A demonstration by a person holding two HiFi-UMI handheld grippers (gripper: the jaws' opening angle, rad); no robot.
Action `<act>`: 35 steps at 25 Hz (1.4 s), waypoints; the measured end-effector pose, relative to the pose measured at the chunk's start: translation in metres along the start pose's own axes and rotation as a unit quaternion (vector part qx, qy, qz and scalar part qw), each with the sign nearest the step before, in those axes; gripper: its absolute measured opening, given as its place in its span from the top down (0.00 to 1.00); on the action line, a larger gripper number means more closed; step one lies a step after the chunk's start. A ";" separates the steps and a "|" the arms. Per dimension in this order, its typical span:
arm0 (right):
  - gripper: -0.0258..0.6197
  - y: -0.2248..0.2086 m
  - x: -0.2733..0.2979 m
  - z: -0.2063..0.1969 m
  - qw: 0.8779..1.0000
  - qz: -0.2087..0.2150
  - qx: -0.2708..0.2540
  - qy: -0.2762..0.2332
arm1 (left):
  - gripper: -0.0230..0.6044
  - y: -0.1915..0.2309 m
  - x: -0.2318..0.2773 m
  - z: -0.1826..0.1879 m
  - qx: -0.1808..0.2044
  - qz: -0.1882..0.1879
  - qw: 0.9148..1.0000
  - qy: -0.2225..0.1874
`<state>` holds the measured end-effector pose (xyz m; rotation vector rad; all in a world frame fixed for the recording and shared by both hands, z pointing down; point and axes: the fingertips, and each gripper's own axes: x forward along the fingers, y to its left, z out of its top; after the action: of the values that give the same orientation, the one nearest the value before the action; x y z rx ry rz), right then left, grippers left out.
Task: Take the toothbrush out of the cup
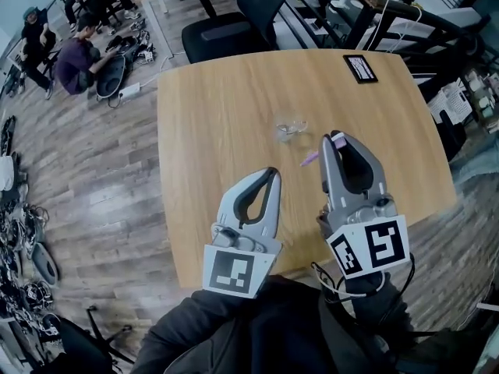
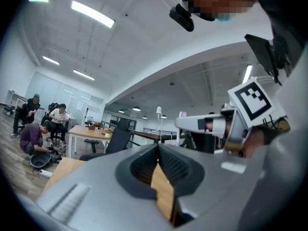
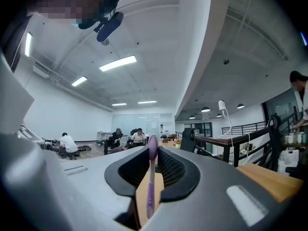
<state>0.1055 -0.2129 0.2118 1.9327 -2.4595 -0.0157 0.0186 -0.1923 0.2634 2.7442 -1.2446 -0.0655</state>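
Head view: slim purple plastic toothbrush (image 1: pixel 309 159) is out of the small clear cup (image 1: pixel 291 128) on the light wooden table (image 1: pixel 218 115), clamped in the right gripper (image 1: pixel 337 140), above the table.
Left gripper view: left gripper (image 2: pixel 157 149) closed, empty.
Right gripper view: thin handle pinched between jaw tips; it could pivot or slip and drop.

a black chair (image 1: pixel 234 22) is standing just behind the wooden table (image 1: pixel 218 131). a small black card (image 1: pixel 359 68) is lying near the table's far corner. some people (image 1: pixel 78 61) are sitting on the wood floor (image 1: pixel 93 185), well apart from the table.
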 end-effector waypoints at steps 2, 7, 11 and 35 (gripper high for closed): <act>0.88 0.007 -0.014 -0.009 1.000 -0.006 0.004 0.005 | 0.95 -0.003 -0.007 0.000 0.000 -0.006 1.000 -0.001; 0.88 0.021 -0.041 -0.026 1.000 -0.018 0.014 0.015 | 0.95 -0.014 -0.019 0.004 0.005 -0.028 1.000 -0.004; 0.88 0.033 -0.058 -0.034 0.999 -0.021 0.018 0.017 | 0.95 -0.022 -0.027 0.006 0.008 -0.040 0.999 -0.006; 0.88 0.039 -0.079 -0.021 1.000 -0.027 0.014 -0.005 | 0.95 -0.041 -0.027 0.022 0.022 -0.075 0.997 -0.024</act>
<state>0.0868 -0.1271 0.2332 2.0155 -2.4248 0.0085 0.0292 -0.1471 0.2362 2.8863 -1.0599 -0.1224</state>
